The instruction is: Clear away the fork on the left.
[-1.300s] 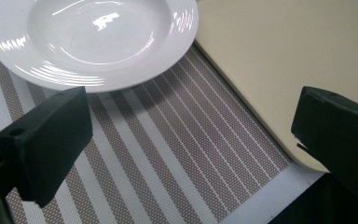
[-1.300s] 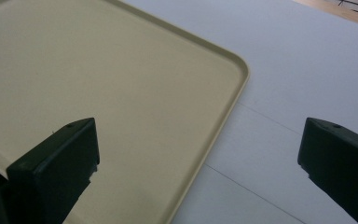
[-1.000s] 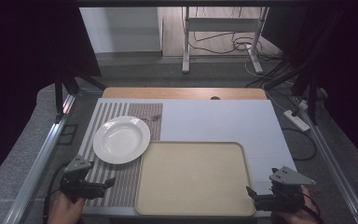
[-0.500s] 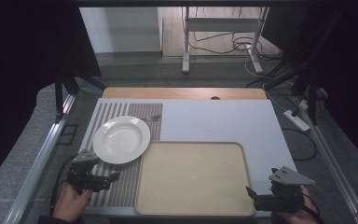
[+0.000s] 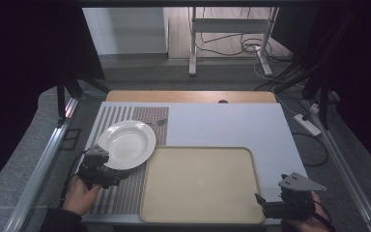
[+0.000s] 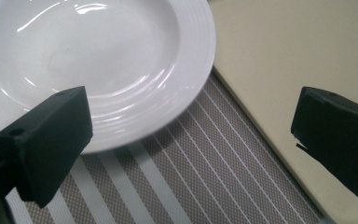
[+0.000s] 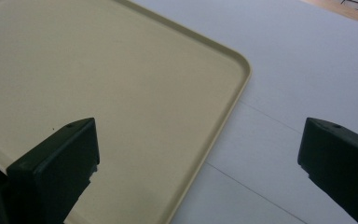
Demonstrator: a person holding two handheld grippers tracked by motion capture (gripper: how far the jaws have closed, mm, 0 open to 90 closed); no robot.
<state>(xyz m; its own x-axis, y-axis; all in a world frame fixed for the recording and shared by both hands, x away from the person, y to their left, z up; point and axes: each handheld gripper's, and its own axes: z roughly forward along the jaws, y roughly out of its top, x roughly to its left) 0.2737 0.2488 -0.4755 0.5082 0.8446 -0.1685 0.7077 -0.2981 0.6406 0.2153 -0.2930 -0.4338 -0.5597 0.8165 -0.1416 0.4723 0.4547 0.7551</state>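
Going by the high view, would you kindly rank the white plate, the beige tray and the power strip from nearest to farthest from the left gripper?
1. White plate: just beyond the left gripper, on the striped mat.
2. Beige tray: to its right, at the table's near middle.
3. Power strip: off the table's far right edge.

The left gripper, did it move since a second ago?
Yes. The left gripper has gone forward along the striped mat, up to the near rim of the white plate.
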